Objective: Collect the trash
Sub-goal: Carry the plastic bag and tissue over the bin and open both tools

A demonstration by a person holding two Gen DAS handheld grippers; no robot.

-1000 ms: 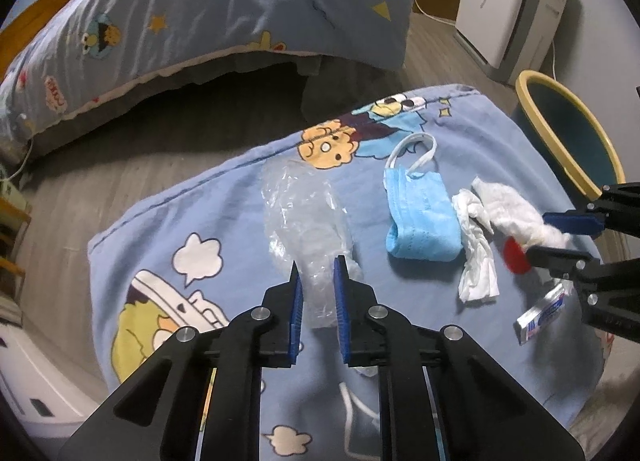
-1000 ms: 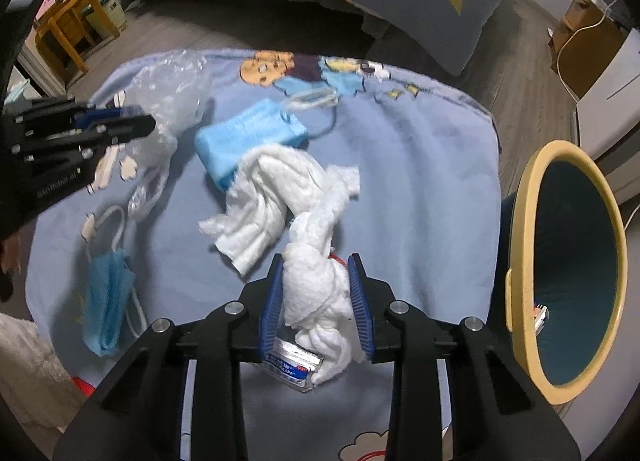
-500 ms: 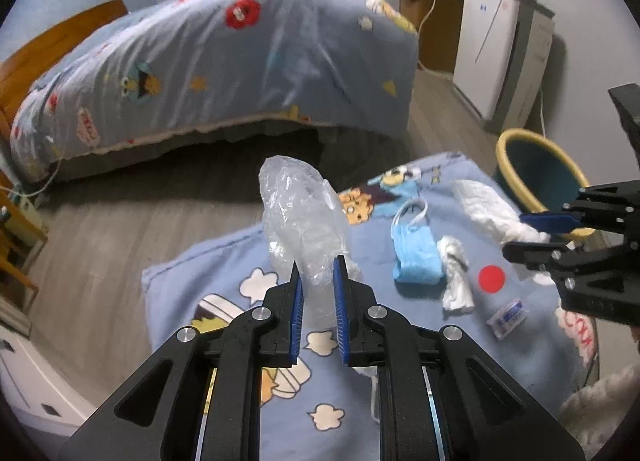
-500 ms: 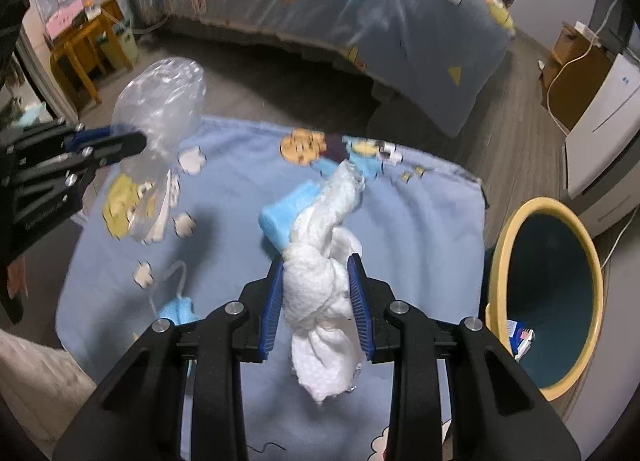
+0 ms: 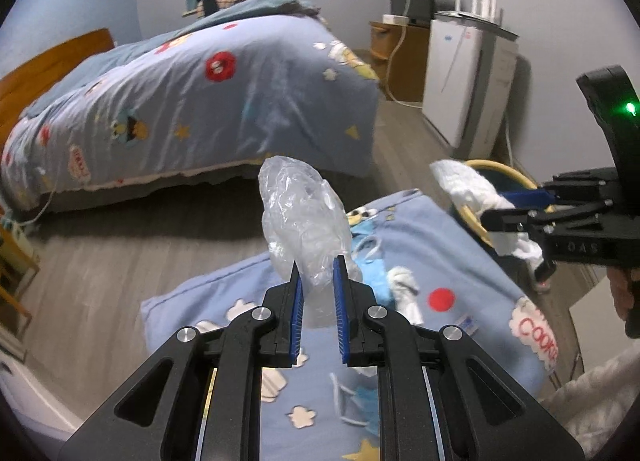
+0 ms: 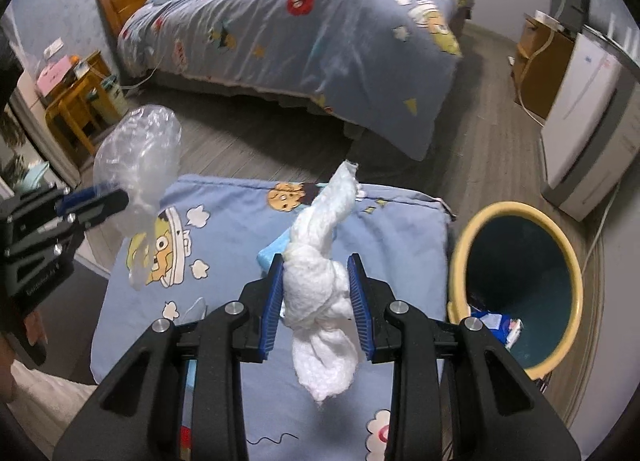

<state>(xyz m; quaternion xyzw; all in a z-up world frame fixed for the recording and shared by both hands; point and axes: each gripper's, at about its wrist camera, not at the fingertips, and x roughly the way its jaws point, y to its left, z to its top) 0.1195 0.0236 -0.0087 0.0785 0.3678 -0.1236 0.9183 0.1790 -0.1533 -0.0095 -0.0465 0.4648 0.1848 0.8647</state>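
My left gripper (image 5: 316,261) is shut on a crumpled clear plastic bag (image 5: 302,217), held up in the air above the blue cartoon blanket (image 5: 460,261). In the right wrist view the same plastic bag (image 6: 138,157) hangs at the left from the left gripper (image 6: 110,199). My right gripper (image 6: 318,261) is shut on a knotted white tissue wad (image 6: 320,285), also lifted off the blanket (image 6: 240,221). The yellow-rimmed bin (image 6: 516,281) stands just right of the blanket, with a wrapper inside. A blue face mask (image 5: 372,281), a white tissue (image 5: 406,289) and a small wrapper (image 5: 466,323) still lie on the blanket.
A bed with a blue cartoon quilt (image 6: 300,29) fills the background across a strip of wood floor (image 6: 240,137). A white appliance (image 6: 592,101) stands by the right wall, and a small wooden table (image 6: 76,97) at the left. A second blue mask (image 5: 360,401) lies near the blanket's front.
Both grippers have risen well above the blanket with their loads, the plastic bag and the tissue wad coming fully off the cloth. The views now tilt up toward the bed and walls.
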